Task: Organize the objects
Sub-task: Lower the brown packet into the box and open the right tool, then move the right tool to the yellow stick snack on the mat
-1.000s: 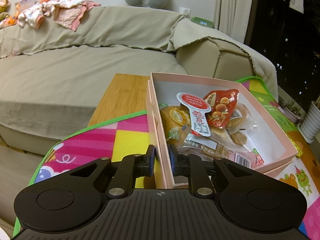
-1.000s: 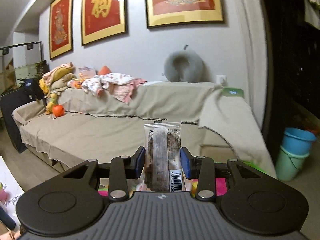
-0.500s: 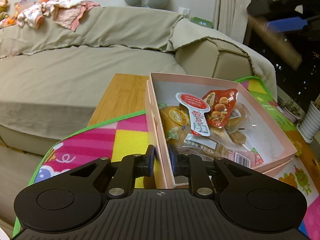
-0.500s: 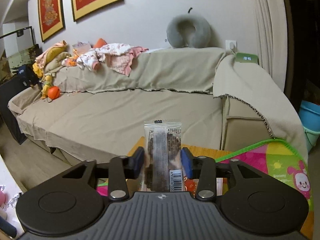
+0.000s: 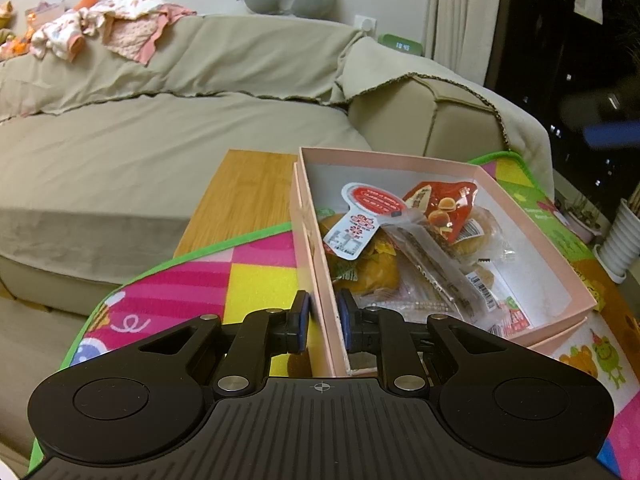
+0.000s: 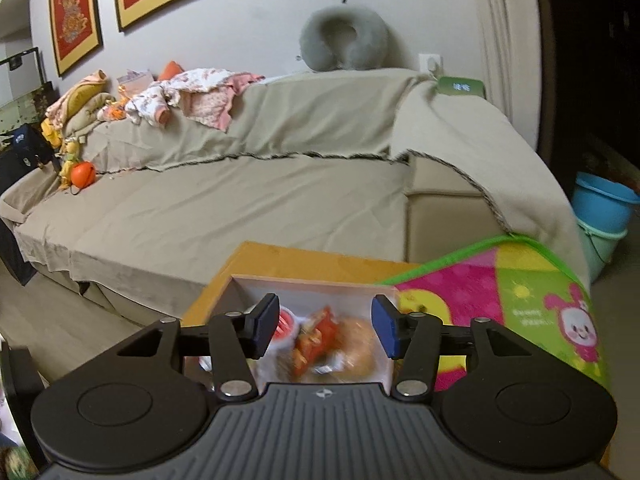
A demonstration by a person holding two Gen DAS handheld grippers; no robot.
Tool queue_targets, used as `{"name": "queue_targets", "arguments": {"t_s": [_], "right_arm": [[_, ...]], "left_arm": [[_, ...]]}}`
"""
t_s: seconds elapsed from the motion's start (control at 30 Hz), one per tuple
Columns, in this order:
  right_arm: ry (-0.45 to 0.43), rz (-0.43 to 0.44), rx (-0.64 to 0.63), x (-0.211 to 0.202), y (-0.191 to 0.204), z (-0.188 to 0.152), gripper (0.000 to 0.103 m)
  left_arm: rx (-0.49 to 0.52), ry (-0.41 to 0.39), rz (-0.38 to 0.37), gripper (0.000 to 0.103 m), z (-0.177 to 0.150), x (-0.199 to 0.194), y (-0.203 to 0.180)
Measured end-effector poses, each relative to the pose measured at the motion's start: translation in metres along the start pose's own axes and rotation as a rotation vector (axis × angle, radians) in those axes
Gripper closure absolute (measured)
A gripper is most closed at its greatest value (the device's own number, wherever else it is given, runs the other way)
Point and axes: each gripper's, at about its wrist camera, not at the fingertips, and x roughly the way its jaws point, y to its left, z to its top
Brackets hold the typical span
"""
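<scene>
Left claw (image 5: 323,322) pinches the pink box (image 5: 532,236) wall on the desk (image 5: 248,188); right claw (image 6: 325,329), jaws just opening, hangs empty above. The dropped snack bar (image 5: 436,266) lies loosely atop packets; tugging the wall could tip the box.

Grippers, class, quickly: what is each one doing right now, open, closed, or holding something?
Left gripper: closed on the pink box wall.
Right gripper: open, jaws have just been opening, nothing between them; the long snack packet lies in the box.
</scene>
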Motion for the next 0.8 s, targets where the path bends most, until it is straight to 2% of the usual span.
{"name": "queue_targets", "arguments": {"t_s": [0.33, 0.6, 0.8], "right_arm": [[0.079, -0.129, 0.032, -0.007, -0.063, -0.047, 0.030], [0.181, -0.212, 0.113, 0.021, -0.121, -0.080, 0.029], [0.214, -0.249, 0.119, 0.051, -0.135, -0.096, 0.029]], "left_arm": [[-0.003, 0.004, 0.005, 0.086, -0.001, 0.000, 0.000], [-0.007, 0.008, 0.015, 0.086, -0.001, -0.001, -0.002], [-0.002, 0.014, 0.025, 0.087, 0.000, -0.002, -0.003]]}}
